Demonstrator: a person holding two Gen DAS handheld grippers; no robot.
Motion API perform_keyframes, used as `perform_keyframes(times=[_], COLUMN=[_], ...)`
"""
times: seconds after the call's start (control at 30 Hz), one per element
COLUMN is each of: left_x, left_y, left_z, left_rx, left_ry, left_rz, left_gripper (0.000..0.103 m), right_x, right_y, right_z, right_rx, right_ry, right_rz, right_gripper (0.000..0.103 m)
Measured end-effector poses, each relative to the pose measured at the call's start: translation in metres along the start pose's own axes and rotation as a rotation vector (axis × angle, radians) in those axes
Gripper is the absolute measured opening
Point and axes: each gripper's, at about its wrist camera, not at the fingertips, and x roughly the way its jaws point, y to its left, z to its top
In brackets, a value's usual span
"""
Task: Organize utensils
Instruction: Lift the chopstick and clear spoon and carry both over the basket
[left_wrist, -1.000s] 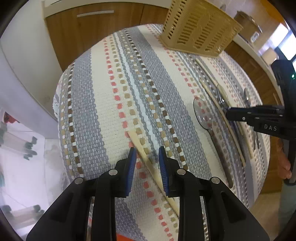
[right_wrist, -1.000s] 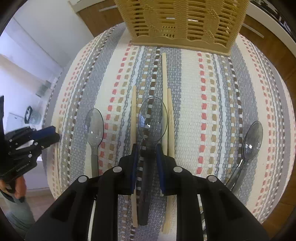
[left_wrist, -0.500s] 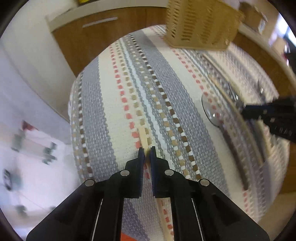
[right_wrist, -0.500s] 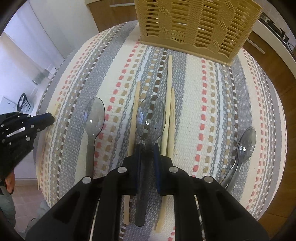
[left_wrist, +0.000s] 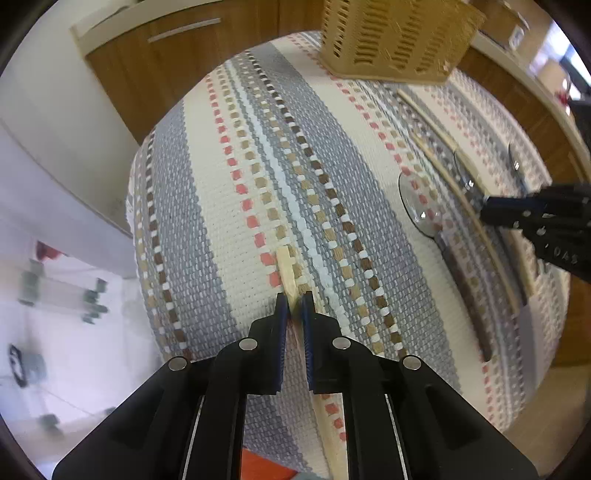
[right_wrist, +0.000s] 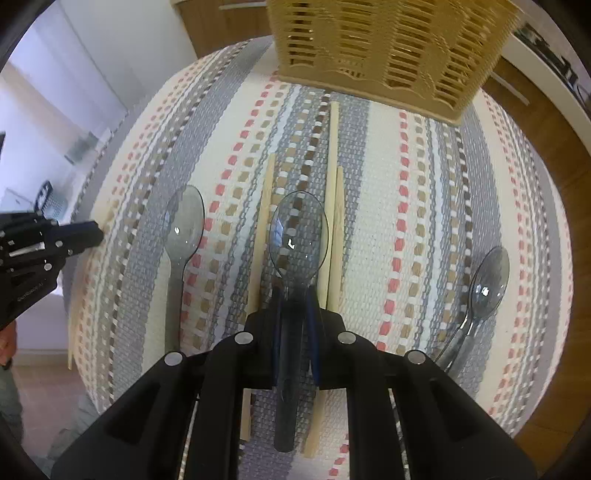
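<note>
My left gripper (left_wrist: 293, 301) is shut on a pale wooden chopstick (left_wrist: 286, 267) near the left edge of the striped cloth (left_wrist: 221, 192). My right gripper (right_wrist: 294, 291) is shut on the handle of a clear plastic spoon (right_wrist: 297, 232), whose bowl points toward the tan slotted basket (right_wrist: 388, 48). Two more clear spoons lie on the cloth, one to the left (right_wrist: 183, 225) and one to the right (right_wrist: 487, 284). Three wooden chopsticks (right_wrist: 334, 155) lie lengthwise beside the held spoon. The left gripper also shows in the right wrist view (right_wrist: 92, 234).
The table is covered by the striped cloth and drops off at its left and near edges. Wooden cabinets (left_wrist: 207, 48) stand behind the basket. A white floor with blurred items lies to the left (left_wrist: 55, 314).
My left gripper has closed on the chopstick it straddled. My right gripper has closed on the spoon handle and lifted slightly away from the cloth.
</note>
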Motion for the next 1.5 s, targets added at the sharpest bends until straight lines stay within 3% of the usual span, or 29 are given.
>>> perform_keyframes(times=[0.17,0.23,0.33,0.43,0.67,0.97,1.07,1.2,1.5], left_x=[0.003,0.003,-0.001,-0.011,-0.038,-0.103,-0.133,-0.164,-0.18], left_y=[-0.02,-0.021,-0.012,0.002,0.001,-0.018,-0.023,-0.024,-0.037], left_z=[0.001,0.002,0.002,0.001,0.006,0.038,0.055,0.077,0.142], left_rx=[0.104,0.112,0.07,0.0,-0.024,-0.073,-0.1,-0.193,-0.324], left_ry=[0.017,0.017,-0.016,-0.075,-0.217,-0.546,-0.712,-0.881,-1.186], left_rz=[0.104,0.11,0.073,-0.041,-0.099,-0.158,-0.17,-0.129,-0.119], left_gripper=[0.007,0.006,0.003,0.003,0.003,0.003,0.003,0.003,0.003], right_x=[0.004,0.006,0.005,-0.009,-0.041,-0.095,-0.112,-0.141,-0.184], right_y=[0.01,0.015,0.014,0.006,-0.004,-0.014,-0.018,-0.033,-0.077], right_z=[0.005,0.007,0.004,-0.001,-0.003,-0.003,0.0,0.01,0.059], right_rx=[-0.047,-0.06,-0.042,-0.014,0.019,0.023,0.037,0.09,0.201], right_ry=[0.019,0.011,-0.017,-0.077,-0.191,-0.419,-0.507,-0.641,-0.889], right_rz=[-0.044,-0.06,-0.044,-0.009,0.034,0.045,0.029,0.017,-0.027], right_gripper=[0.011,0.011,0.01,0.01,0.01,0.01,0.01,0.01,0.01])
